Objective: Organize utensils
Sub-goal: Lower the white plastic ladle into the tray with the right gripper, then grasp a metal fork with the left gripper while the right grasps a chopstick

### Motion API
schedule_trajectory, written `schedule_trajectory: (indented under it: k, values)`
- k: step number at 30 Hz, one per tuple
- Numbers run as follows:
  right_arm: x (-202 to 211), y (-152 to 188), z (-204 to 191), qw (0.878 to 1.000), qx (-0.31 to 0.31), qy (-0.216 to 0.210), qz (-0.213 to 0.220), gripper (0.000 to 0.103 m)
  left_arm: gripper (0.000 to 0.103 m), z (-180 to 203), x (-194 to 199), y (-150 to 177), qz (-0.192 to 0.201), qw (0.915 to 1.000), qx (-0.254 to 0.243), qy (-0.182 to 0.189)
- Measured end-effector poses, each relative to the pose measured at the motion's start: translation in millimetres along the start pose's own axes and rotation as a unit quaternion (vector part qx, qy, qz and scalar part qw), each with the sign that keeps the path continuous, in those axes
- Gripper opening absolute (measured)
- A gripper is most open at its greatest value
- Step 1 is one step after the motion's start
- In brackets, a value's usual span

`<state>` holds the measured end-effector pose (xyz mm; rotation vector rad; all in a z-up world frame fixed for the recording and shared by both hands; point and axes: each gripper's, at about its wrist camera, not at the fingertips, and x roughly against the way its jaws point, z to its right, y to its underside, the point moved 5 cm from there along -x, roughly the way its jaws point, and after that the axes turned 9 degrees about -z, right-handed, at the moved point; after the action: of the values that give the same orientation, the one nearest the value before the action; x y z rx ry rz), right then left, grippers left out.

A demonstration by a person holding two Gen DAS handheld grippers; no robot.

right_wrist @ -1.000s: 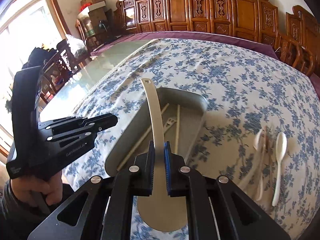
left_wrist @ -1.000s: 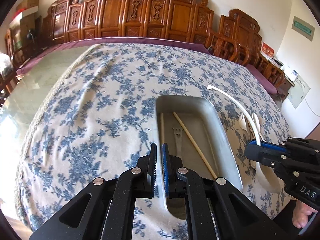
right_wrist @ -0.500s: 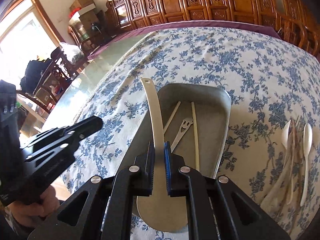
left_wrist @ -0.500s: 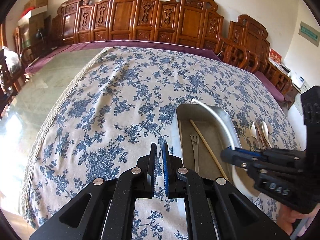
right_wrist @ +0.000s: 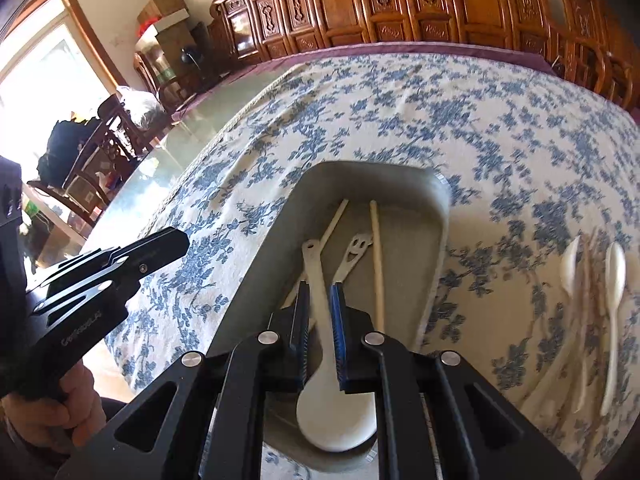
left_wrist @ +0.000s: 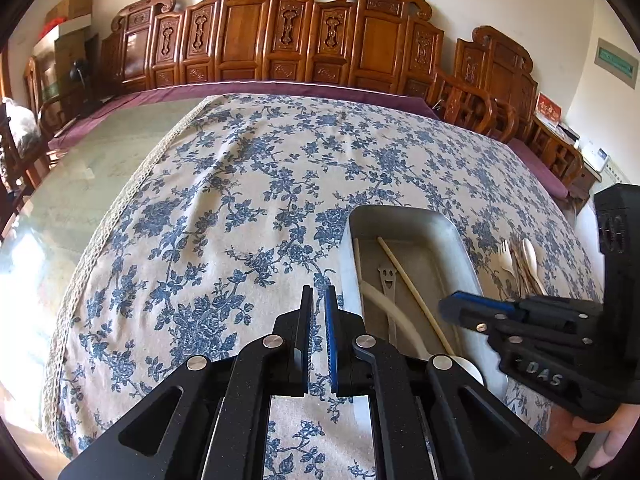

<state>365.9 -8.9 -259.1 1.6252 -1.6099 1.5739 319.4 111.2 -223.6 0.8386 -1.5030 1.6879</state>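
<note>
Rice paddle [right_wrist: 320, 312]: lies in the metal tray [right_wrist: 442, 216], long axis near-to-far, between the right gripper [right_wrist: 320, 300] fingers.
Right fingers: parted slightly, apparently released.
Left gripper [left_wrist: 316, 304]: empty, nearly closed, left of tray.

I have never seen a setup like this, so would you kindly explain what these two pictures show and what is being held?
No robot here: a person holds a black two-finger gripper in each hand, each carrying a forward-looking fisheye camera. One picture looks along the left gripper, nearly shut on nothing above the blue-flowered tablecloth. The other looks along the right gripper, whose fingers flank a cream plastic rice paddle in the grey metal tray; whether they grip it is unclear. The tray also holds two wooden chopsticks and a smiley-faced metal utensil. Pale spoons lie beside it.
</note>
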Motion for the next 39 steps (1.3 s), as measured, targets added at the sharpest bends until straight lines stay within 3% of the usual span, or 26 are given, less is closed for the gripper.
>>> schedule_trajectory:
  k: [8,17,19,25,39]
  values:
    - [51,27,43,0.998,0.012,0.059,0.031,0.014,0.004,34,7,3,0.012,0.9991,-0.037,0.016]
    - [94,66,119,0.991,-0.026,0.122,0.045,0.014,0.008,83,7,10,0.009,0.9959,-0.078,0.044]
    - [94,76,134,0.990,-0.039,0.131,0.042,0.014,0.020,95,7,11,0.010,0.9950,-0.086,0.049]
    - [79,95,152,0.989,-0.051,0.134,0.034,0.014,0.029,124,3,19,0.007,0.9918,-0.113,0.058]
    - [37,116,156,0.989,-0.041,0.142,-0.005,0.013,0.030,165,-5,40,-0.007,0.9868,-0.147,0.069]
